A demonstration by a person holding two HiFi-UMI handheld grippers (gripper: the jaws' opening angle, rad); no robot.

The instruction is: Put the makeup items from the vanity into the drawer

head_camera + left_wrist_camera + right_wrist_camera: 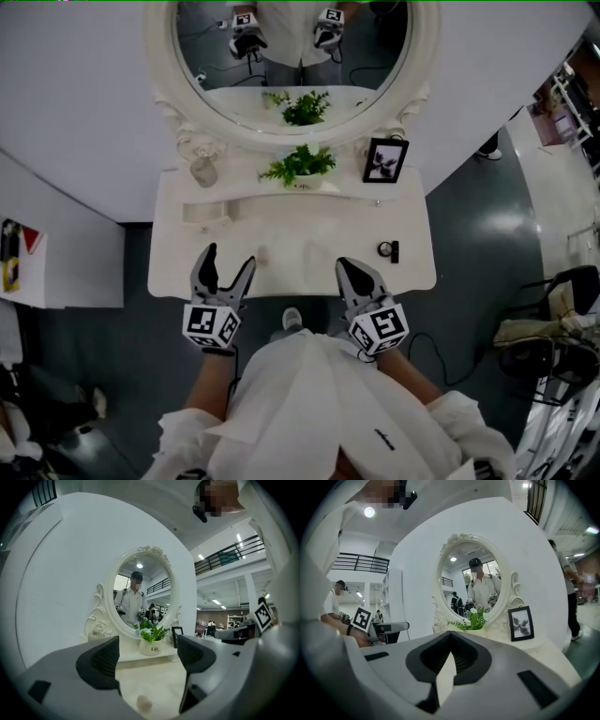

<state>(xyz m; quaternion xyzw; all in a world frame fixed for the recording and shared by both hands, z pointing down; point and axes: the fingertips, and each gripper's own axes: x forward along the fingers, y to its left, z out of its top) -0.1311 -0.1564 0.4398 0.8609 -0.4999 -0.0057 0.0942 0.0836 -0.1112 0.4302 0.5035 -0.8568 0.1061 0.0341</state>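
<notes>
Your left gripper (230,259) spread, right gripper (345,266) clenched empty. Black item (389,250) at right looks light, hard, slick; pinch its sides.

Right gripper (449,645) closed, seemingly empty, facing mirror (471,581).

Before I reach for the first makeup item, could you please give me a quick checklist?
1. Jaws of left gripper apart: ok.
2. Jaws of right gripper apart: not ok, they are together with nothing between.
3. Ahead of left gripper, small pale item lies on the vanity: ok.
4. At the vanity's right, small dark item stands unobstructed: ok.
5. State of drawer: cannot tell, none is visible.
</notes>
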